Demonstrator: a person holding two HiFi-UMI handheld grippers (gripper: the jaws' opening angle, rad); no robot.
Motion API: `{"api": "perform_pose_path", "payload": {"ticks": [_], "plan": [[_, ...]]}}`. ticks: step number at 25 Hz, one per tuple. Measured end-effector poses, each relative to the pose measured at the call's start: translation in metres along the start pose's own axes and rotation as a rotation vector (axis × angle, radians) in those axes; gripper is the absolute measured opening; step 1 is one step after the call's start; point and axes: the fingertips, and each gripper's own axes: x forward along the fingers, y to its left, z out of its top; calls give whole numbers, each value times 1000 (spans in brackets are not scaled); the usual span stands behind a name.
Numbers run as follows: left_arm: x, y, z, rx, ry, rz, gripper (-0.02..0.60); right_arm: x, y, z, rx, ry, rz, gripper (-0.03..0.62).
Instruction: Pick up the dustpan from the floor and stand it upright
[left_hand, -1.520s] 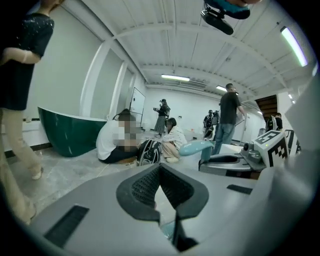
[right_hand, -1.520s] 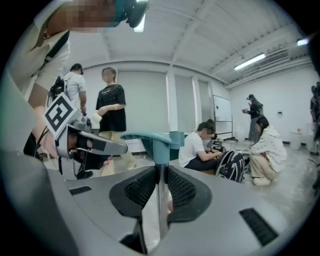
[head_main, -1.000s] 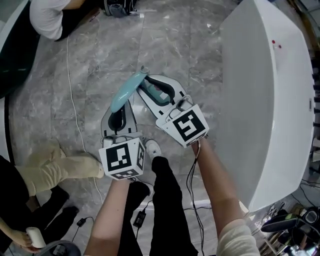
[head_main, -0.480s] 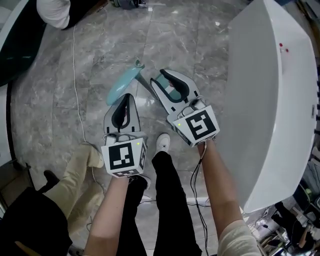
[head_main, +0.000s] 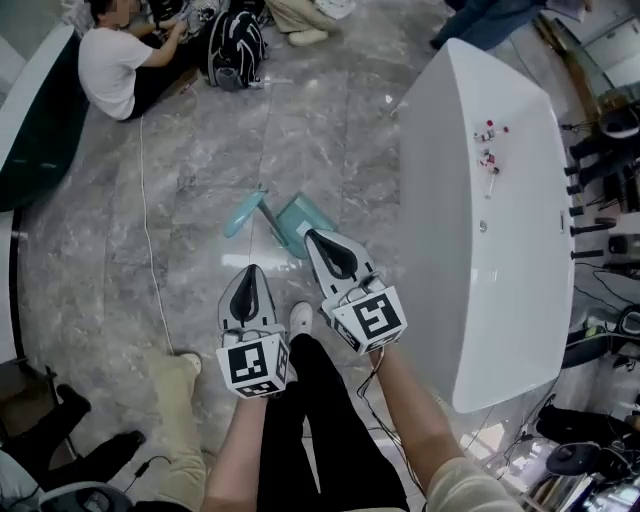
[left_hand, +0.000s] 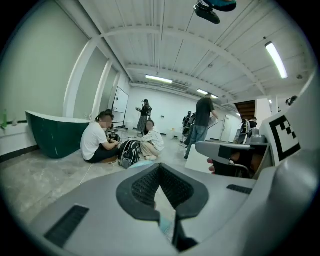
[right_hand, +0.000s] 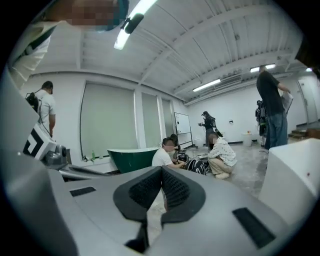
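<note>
The fingers of the left gripper (left_hand: 159, 167) are pressed together at the tips and nothing is between them. The fingers of the right gripper (right_hand: 161, 171) are together in the same way and also hold nothing. Both gripper views look over the closed fingers across the room and not down at the floor.

In the head view the left gripper (head_main: 251, 271) and the right gripper (head_main: 314, 235) are side by side in front of the person, both pointing away from the body. The right one reaches a little further.

The dustpan (head_main: 300, 218) is teal and is on the grey marble floor (head_main: 200, 150), just ahead of the right fingers. Their tips cover its near corner in this view, and I cannot tell if they touch it. Its handle (head_main: 243, 215) goes out to the left, ahead of the left gripper and apart from it. From above I cannot tell if the dustpan stands or lies.

A white shoe (head_main: 301, 318) shows between the two grippers. A thin cable (head_main: 150, 250) runs over the floor at the left. A big white bench (head_main: 480, 280) is at the right. Far ahead a person (head_main: 115, 65) sits on the floor beside a backpack (head_main: 235, 45).
</note>
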Motion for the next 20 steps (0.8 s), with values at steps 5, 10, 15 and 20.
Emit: {"api": "perform_pose_path", "payload": {"ticks": [5, 10, 15, 20], "plan": [[-137, 2, 96, 10, 2, -47, 8, -90, 79, 94, 36, 33, -89, 17], [-170, 1, 215, 96, -82, -65, 8, -110, 85, 231, 26, -47, -148, 17], [-214, -60, 252, 133, -122, -76, 8, -179, 85, 283, -3, -63, -208, 17], [-262, -100, 220, 124, -193, 24, 8, -253, 105, 260, -86, -115, -164, 17]]}}
